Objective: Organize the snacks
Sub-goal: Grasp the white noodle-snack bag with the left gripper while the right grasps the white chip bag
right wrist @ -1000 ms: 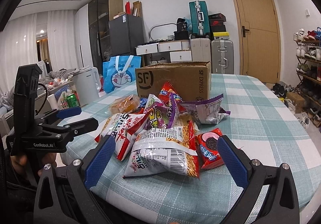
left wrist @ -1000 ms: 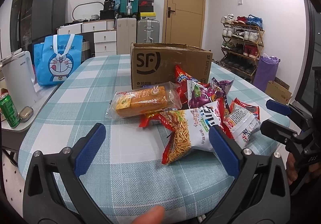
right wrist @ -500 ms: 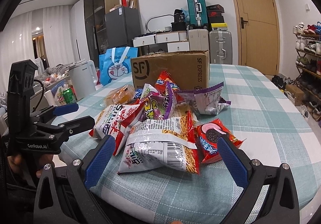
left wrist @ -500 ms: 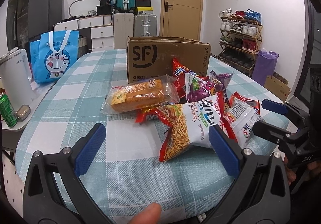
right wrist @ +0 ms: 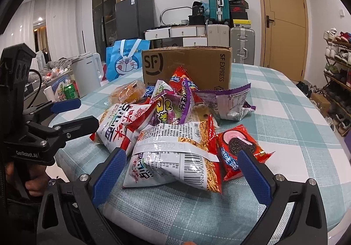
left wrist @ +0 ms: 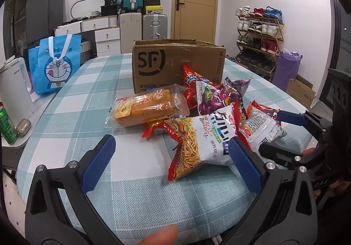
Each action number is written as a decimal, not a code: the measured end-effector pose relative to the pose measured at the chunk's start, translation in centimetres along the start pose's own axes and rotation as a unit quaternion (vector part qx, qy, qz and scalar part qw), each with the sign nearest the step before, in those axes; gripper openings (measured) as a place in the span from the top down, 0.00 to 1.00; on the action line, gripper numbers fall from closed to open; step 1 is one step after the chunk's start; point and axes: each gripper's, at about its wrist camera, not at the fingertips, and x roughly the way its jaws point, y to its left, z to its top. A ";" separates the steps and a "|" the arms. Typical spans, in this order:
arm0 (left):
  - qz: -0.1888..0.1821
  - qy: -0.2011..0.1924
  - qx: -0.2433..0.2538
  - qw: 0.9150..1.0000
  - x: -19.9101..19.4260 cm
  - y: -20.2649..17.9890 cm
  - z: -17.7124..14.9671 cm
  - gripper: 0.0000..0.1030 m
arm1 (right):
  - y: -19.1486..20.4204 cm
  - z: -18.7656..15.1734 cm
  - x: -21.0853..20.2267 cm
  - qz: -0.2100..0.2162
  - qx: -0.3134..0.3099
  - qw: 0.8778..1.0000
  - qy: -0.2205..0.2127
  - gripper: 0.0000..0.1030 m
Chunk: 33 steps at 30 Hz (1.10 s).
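Both tools gape wide, holding nothing: the left tool [left wrist: 171,163] and right tool [right wrist: 179,174] hover before the snacks [right wrist: 175,117], piled on the counter [left wrist: 76,117] just before the box [left wrist: 177,65].

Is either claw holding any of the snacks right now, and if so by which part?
Nothing is held. The left claw is open above the tablecloth, and the right claw is open around the noodle snack bag without gripping it.

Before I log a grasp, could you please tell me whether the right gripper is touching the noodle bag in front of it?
Cannot tell. In the right wrist view the right gripper is open around the noodle bag, but any gap at its left jaw is hidden.
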 end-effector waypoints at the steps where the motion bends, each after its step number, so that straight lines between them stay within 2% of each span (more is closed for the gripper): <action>1: -0.002 0.000 0.001 1.000 0.1 0.0 0.2 0.01 | 0.1 0.0 0.2 -0.001 -0.003 1.000 0.003 0.00; 14: -0.033 0.028 0.025 0.999 1.8 -1.5 0.3 0.01 | 0.9 0.1 2.0 -0.013 -0.032 0.999 0.028 0.00; 20: -0.056 0.052 0.021 0.997 3.2 -2.0 0.5 0.01 | 1.7 -0.2 2.1 -0.022 -0.059 0.998 0.033 0.04; 28: -0.079 0.092 0.006 0.993 6.1 -2.4 1.5 0.01 | 1.7 -0.5 2.0 -0.010 -0.051 0.998 0.035 0.08; 30: -0.090 0.096 -0.005 0.991 6.5 -2.1 1.5 0.05 | 1.6 -0.5 2.0 -0.009 -0.051 0.998 0.035 0.08; 32: -0.108 0.101 -0.015 0.989 6.7 -1.9 1.4 0.16 | 1.6 -0.6 1.9 -0.008 -0.050 0.998 0.034 0.08; 33: -0.112 0.104 -0.019 0.988 6.8 -1.8 1.4 0.17 | 1.6 -0.6 1.9 -0.009 -0.050 0.998 0.035 0.08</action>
